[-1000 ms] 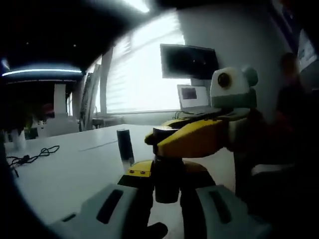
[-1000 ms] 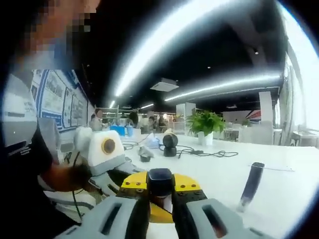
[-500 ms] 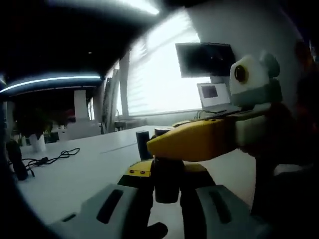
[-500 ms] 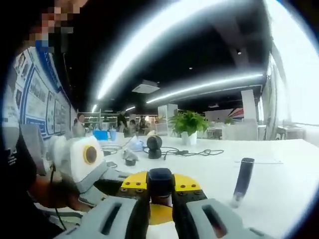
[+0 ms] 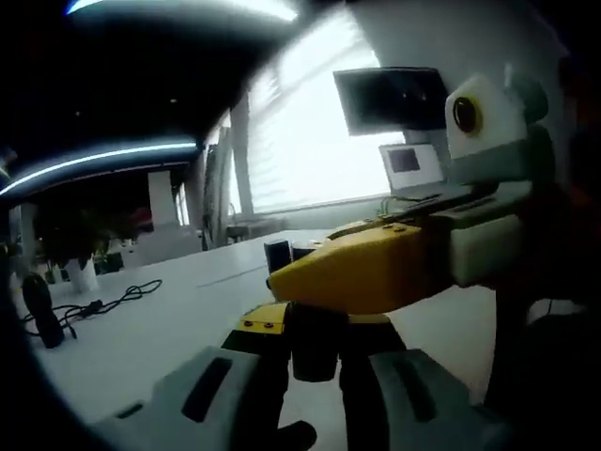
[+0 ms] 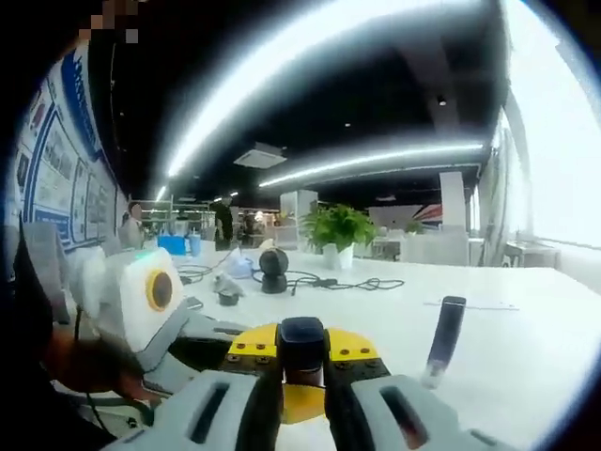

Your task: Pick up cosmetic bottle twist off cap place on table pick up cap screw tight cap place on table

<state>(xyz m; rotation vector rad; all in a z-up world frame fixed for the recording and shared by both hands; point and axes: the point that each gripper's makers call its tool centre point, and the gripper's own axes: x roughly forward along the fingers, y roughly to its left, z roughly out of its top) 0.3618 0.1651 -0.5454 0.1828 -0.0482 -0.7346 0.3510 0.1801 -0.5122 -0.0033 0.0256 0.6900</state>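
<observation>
In the left gripper view, the left gripper is held level above the white bench, its jaws clamped on the dark body of the cosmetic bottle. The right gripper reaches in from the right, its yellow jaws lying across the top of the bottle, apparently at the cap, though the yellow body hides the contact there.

In the right gripper view, the right gripper points level over the bench, jaws closed on a small dark cap. The left gripper comes in low from the left, held by a hand. A slim dark tube stands upright on the bench, well apart to the right. A dark round object and a black cable lie farther back.
</observation>
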